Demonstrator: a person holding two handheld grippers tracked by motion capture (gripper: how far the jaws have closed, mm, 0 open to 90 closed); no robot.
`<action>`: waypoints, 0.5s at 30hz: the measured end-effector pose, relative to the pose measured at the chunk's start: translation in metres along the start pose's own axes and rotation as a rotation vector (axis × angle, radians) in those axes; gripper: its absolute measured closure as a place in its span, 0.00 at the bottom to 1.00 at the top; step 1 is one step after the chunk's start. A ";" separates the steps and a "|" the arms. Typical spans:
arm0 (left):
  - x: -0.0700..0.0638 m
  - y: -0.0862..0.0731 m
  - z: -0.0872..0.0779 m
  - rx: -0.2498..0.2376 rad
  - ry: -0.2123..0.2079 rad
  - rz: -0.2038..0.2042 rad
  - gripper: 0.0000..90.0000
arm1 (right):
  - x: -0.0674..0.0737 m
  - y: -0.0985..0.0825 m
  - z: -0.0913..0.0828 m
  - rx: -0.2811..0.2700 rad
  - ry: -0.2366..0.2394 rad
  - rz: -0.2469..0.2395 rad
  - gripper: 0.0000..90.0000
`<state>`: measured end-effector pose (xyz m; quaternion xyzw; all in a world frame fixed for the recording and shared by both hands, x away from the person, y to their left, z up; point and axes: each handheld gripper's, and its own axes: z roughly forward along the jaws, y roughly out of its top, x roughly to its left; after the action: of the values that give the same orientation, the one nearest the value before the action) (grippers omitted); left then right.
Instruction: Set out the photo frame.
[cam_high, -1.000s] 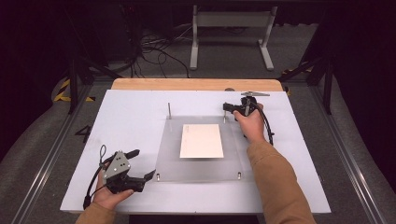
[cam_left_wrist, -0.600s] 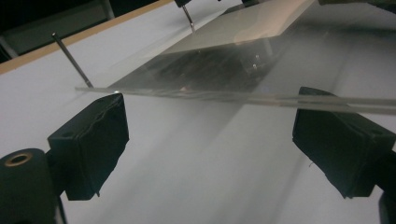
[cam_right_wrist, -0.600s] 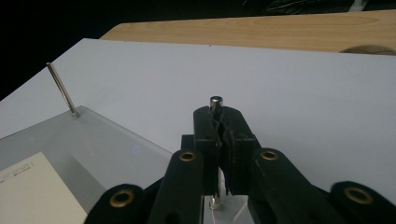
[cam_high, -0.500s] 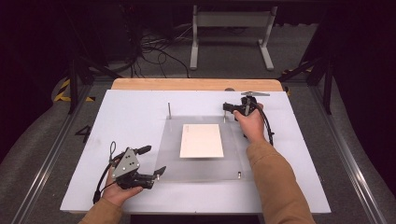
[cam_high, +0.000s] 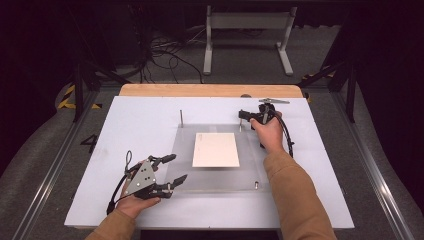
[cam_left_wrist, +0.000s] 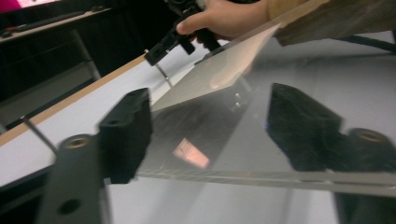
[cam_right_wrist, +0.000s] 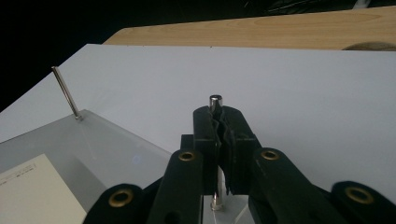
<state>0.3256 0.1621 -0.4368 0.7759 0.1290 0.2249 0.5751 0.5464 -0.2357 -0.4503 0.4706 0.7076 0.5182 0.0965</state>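
A clear plastic plate (cam_high: 215, 176) lies on the white board (cam_high: 135, 125), with a cream paper card (cam_high: 216, 149) on its middle. My right gripper (cam_high: 243, 116) is at the plate's far right corner, shut on an upright metal pin (cam_right_wrist: 215, 100); the pin's tip shows above the pressed pads in the right gripper view. My left gripper (cam_high: 172, 170) is over the plate's near left corner with its jaws apart. They have just been closing. In the left gripper view the plate's edge (cam_left_wrist: 210, 175) runs between the jaws of the left gripper (cam_left_wrist: 215, 130), and no pad presses on it.
Another thin pin (cam_high: 181, 117) stands at the plate's far left corner, and a short one (cam_high: 256, 185) at the near right corner. A wooden strip (cam_high: 210, 90) borders the board's far edge. Beyond it are cables and a metal stand (cam_high: 247, 35) on the floor.
My left gripper has moved right, up to the plate's near left corner, and its jaws have narrowed. The right gripper has stayed on its pin.
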 end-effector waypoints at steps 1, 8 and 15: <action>0.000 0.000 0.000 0.000 -0.005 0.005 0.47 | -0.001 0.000 0.000 -0.002 0.003 0.002 0.94; 0.001 0.002 0.001 0.029 -0.010 0.037 0.56 | -0.001 -0.002 0.000 -0.010 0.008 -0.001 0.94; 0.003 0.003 0.001 0.038 -0.025 0.036 0.57 | 0.001 -0.001 -0.001 -0.001 0.002 -0.007 0.93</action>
<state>0.3288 0.1620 -0.4334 0.7915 0.1120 0.2232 0.5578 0.5444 -0.2359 -0.4501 0.4676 0.7090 0.5187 0.0981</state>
